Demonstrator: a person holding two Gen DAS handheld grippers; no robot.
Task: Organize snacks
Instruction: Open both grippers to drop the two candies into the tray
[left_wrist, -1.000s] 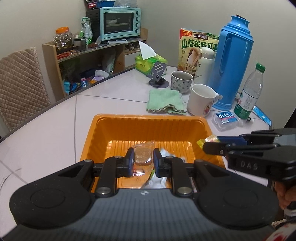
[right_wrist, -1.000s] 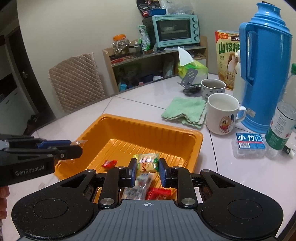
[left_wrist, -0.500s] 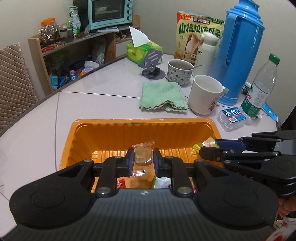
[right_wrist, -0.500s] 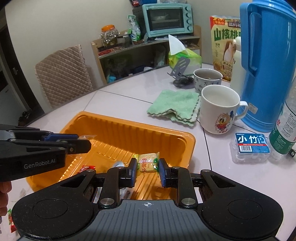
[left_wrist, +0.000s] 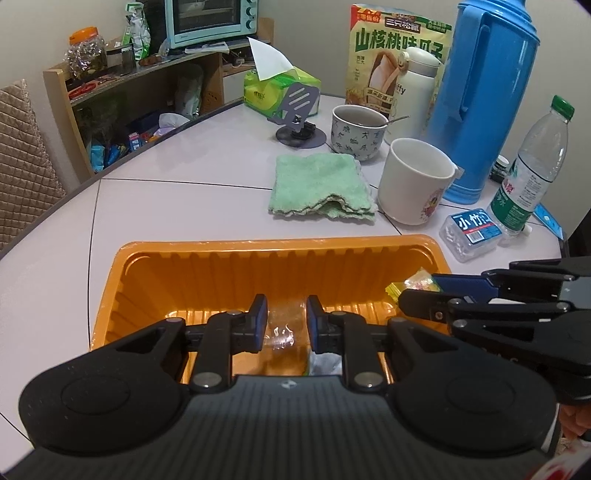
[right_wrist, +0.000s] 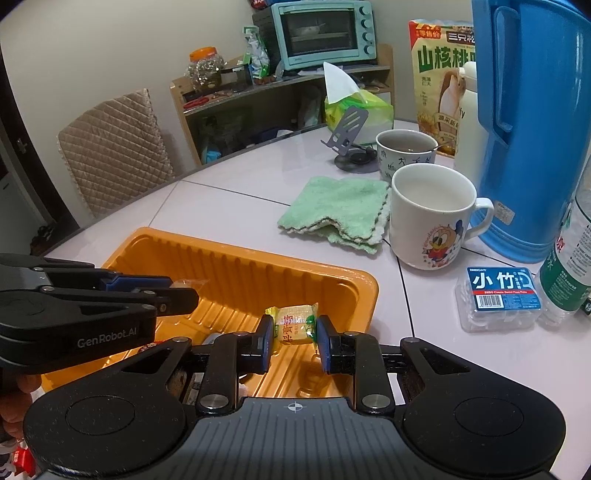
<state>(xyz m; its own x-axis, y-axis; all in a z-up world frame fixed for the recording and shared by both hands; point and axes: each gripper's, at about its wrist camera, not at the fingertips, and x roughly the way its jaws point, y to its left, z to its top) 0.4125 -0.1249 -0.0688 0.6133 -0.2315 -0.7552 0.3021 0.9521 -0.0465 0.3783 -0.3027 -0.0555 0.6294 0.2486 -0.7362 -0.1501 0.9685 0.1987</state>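
At the left, the left hand-held gripper (left_wrist: 283, 319) hangs over the near part of the orange tray (left_wrist: 184, 260), clenched on a clear-wrapped snack (left_wrist: 282, 326) pinched between its blue pads. The tray stands on the white counter (left_wrist: 177, 206). Under that gripper, more wrapped snacks lie on the tray floor, mostly hidden by its body. To the right, the right hand-held gripper (right_wrist: 294, 334) is over the tray's right end, grasping a yellow-green wrapped snack (right_wrist: 295, 323) that juts forward from its pads, above the tray floor. In the left wrist view this same snack (left_wrist: 415, 284) shows just inside the tray's right wall.

Behind the tray lies a folded green cloth (left_wrist: 323, 188). Right of it stands a white mug (left_wrist: 415, 181), with a patterned cup (left_wrist: 358, 133) behind it. Further right are a blue thermos (left_wrist: 487, 96), a small clear box (left_wrist: 471, 234) with a blue label, and a water bottle (left_wrist: 532, 173).
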